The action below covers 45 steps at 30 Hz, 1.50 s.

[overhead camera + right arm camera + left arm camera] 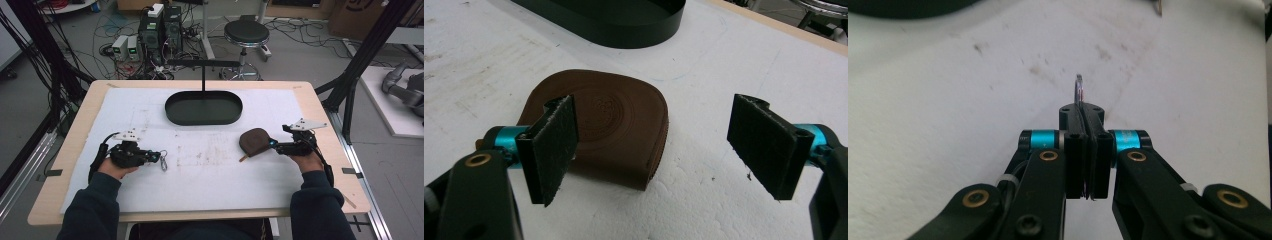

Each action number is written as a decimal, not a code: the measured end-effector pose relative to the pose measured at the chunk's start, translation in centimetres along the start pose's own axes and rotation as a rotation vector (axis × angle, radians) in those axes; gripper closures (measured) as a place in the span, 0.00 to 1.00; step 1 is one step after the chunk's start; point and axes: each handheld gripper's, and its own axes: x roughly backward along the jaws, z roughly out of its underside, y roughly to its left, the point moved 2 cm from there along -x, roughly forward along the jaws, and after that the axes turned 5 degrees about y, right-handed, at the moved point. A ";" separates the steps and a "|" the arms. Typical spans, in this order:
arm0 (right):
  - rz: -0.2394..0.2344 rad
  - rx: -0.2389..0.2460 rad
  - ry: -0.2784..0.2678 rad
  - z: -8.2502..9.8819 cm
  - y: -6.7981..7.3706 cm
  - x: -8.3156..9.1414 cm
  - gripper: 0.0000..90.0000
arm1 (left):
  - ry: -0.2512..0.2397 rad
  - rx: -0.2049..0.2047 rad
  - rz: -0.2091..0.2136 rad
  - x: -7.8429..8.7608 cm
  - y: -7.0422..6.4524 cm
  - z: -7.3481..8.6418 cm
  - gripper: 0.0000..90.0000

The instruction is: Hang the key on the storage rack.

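Observation:
A brown leather pouch (254, 140) (619, 125) with a thin strap lies flat on the white mat, right of centre. My right gripper (274, 145) (656, 131) is open at the pouch's right edge. In the right gripper view its left pad (555, 135) hangs over the pouch and its right pad (764, 137) stands clear over bare mat. My left gripper (156, 157) (1081, 112) rests low on the mat at the left. It is shut on a small metal ring clip (163, 162) (1078, 89) that pokes out past the fingertips.
A black oval tray (204, 123) (624, 31) sits at the mat's far centre, with a black T-shaped stand (203, 70) rising from its back. The white mat (200, 175) covers most of the wooden table (80, 130). A stool (246, 32), computers and cables are on the floor beyond.

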 end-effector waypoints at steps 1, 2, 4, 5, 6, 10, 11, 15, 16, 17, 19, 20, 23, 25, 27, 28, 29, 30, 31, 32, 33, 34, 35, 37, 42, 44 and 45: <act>-0.001 -0.001 -0.001 0.0 0.0 0.0 0.23 | -0.020 -0.003 -0.004 0.2 -0.1 -0.3 0.98; -0.001 -0.002 -0.001 0.0 0.0 0.0 0.23 | -0.038 -0.008 -0.013 0.4 -0.1 -0.5 0.98; -0.002 -0.001 -0.003 0.0 0.0 0.0 0.23 | -0.084 -0.010 -0.021 0.7 -0.1 -1.2 0.98; -0.003 -0.002 -0.004 0.0 0.0 0.0 0.23 | -0.111 -0.005 -0.022 0.9 -0.1 -1.6 0.98; -0.002 -0.006 -0.006 -0.1 0.0 0.0 0.23 | -0.132 -0.010 -0.021 1.1 0.0 -1.9 0.98; -0.009 -0.009 -0.010 -0.1 0.0 0.0 0.23 | -0.202 -0.021 -0.041 1.6 0.4 -3.7 0.98; -0.008 -0.010 -0.011 -0.1 0.0 0.0 0.23 | -0.208 -0.028 -0.046 1.7 0.5 -4.3 0.98; -0.014 -0.015 -0.016 -0.1 -0.1 0.0 0.23 | -0.229 -0.058 -0.079 1.9 1.0 -6.8 0.98; -0.013 -0.017 -0.021 -0.1 -0.1 0.0 0.23 | -0.239 -0.062 -0.085 1.9 1.2 -7.5 0.98; -0.014 -0.017 -0.023 -0.1 -0.2 0.0 0.23 | -0.249 -0.065 -0.092 1.9 1.4 -8.2 0.98; -0.015 -0.021 -0.031 -0.2 -0.2 0.1 0.23 | -0.272 -0.070 -0.105 1.8 1.8 -9.5 0.98; -0.014 -0.022 -0.035 -0.2 -0.3 0.1 0.23 | -0.281 -0.075 -0.108 1.8 2.1 -10.2 0.98; -0.017 -0.029 -0.042 -0.2 -0.4 0.1 0.23 | -0.293 -0.085 -0.114 1.6 2.7 -11.8 0.98; -0.019 -0.033 -0.050 -0.2 -0.5 0.1 0.23 | -0.299 -0.089 -0.123 1.4 3.4 -13.0 0.98; -0.023 -0.040 -0.061 -0.3 -0.5 0.1 0.23 | -0.314 -0.083 -0.118 1.2 4.3 -14.1 0.98; -0.024 -0.041 -0.063 -0.3 -0.5 0.2 0.23 | -0.311 -0.083 -0.121 1.1 4.8 -14.6 0.98; -0.027 -0.043 -0.068 -0.3 -0.5 0.2 0.23 | -0.311 -0.081 -0.122 1.0 5.3 -15.1 0.98; -0.028 -0.043 -0.069 -0.3 -0.5 0.2 0.23 | -0.309 -0.077 -0.119 0.9 5.9 -15.6 0.98; -0.028 -0.043 -0.073 -0.3 -0.6 0.2 0.23 | -0.314 -0.074 -0.119 0.8 6.5 -16.0 0.98; -0.029 -0.048 -0.072 -0.3 -0.6 0.3 0.23 | -0.316 -0.065 -0.118 0.7 7.1 -16.4 0.98; -0.029 -0.047 -0.074 -0.3 -0.6 0.3 0.23 | -0.318 -0.063 -0.121 0.6 7.6 -16.8 0.98; -0.027 -0.050 -0.073 -0.3 -0.6 0.3 0.23 | -0.326 -0.062 -0.124 0.5 8.2 -17.1 0.98; -0.029 -0.051 -0.074 -0.3 -0.6 0.4 0.23 | -0.324 -0.053 -0.125 0.4 8.8 -17.4 0.98; -0.032 -0.056 -0.074 -0.3 -0.7 0.4 0.23 | -0.323 -0.046 -0.135 0.2 9.7 -17.9 0.98; -0.040 -0.055 -0.069 -0.2 -0.6 0.2 0.23 | -0.296 -0.038 -0.167 -0.4 11.2 -19.0 0.98; -0.043 -0.054 -0.066 -0.2 -0.6 0.3 0.23 | -0.296 -0.027 -0.173 -0.7 11.7 -19.2 0.98; -0.043 -0.051 -0.070 -0.2 -0.6 0.3 0.23 | -0.286 -0.032 -0.180 -0.8 11.9 -19.3 0.98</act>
